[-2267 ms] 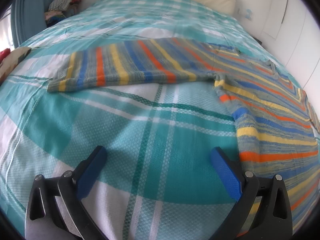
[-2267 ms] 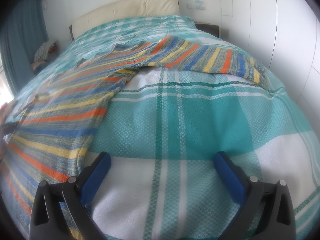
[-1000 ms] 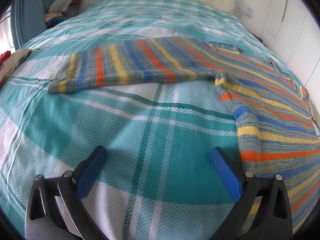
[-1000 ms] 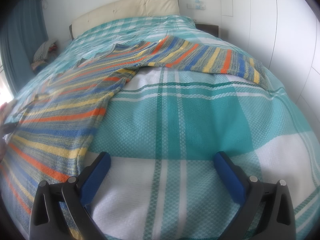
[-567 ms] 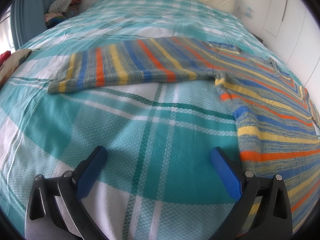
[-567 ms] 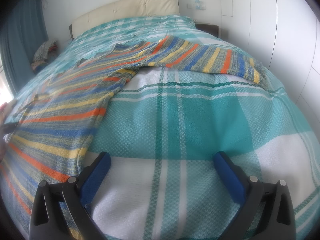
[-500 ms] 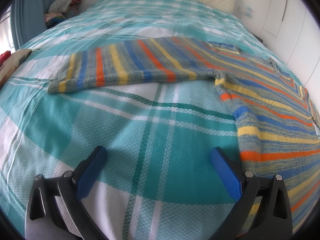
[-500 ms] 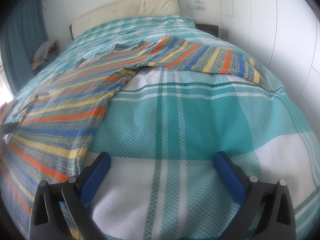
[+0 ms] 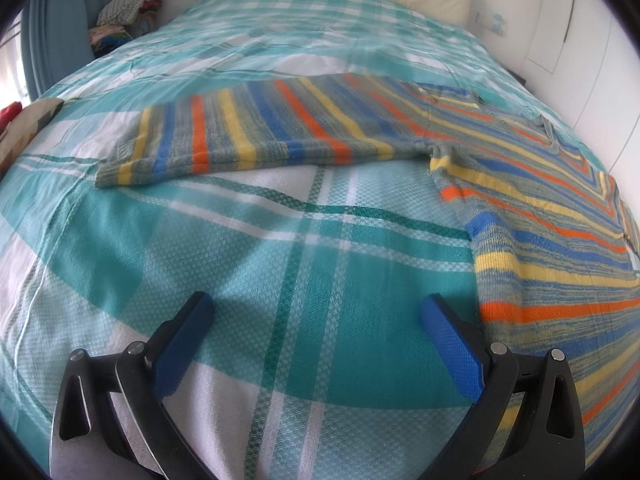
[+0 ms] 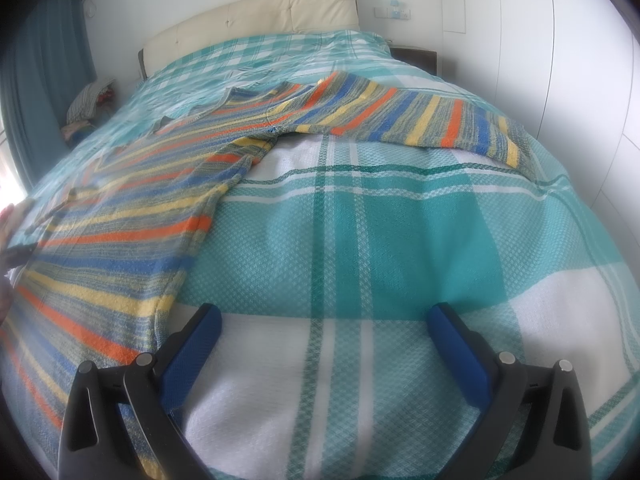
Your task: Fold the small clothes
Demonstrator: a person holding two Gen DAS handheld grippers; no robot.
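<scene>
A striped sweater point(image 9: 540, 216) in blue, yellow, orange and grey lies flat on the bed. One sleeve point(image 9: 248, 136) stretches left in the left wrist view. In the right wrist view the sweater point(image 10: 120, 216) body fills the left side and the other sleeve point(image 10: 420, 116) reaches right. My left gripper point(image 9: 316, 316) hovers open over the bedspread, its right finger close to the sweater's lower side edge. My right gripper point(image 10: 324, 324) is open too, its left finger beside the sweater's hem edge. Neither holds anything.
A teal and white plaid bedspread point(image 9: 304, 248) covers the bed. A cream headboard point(image 10: 256, 20) stands at the far end, white wardrobe doors point(image 10: 560, 40) on the right. A clothes pile point(image 9: 124, 12) sits by blue curtains. A fingertip point(image 10: 6, 214) shows at the left edge.
</scene>
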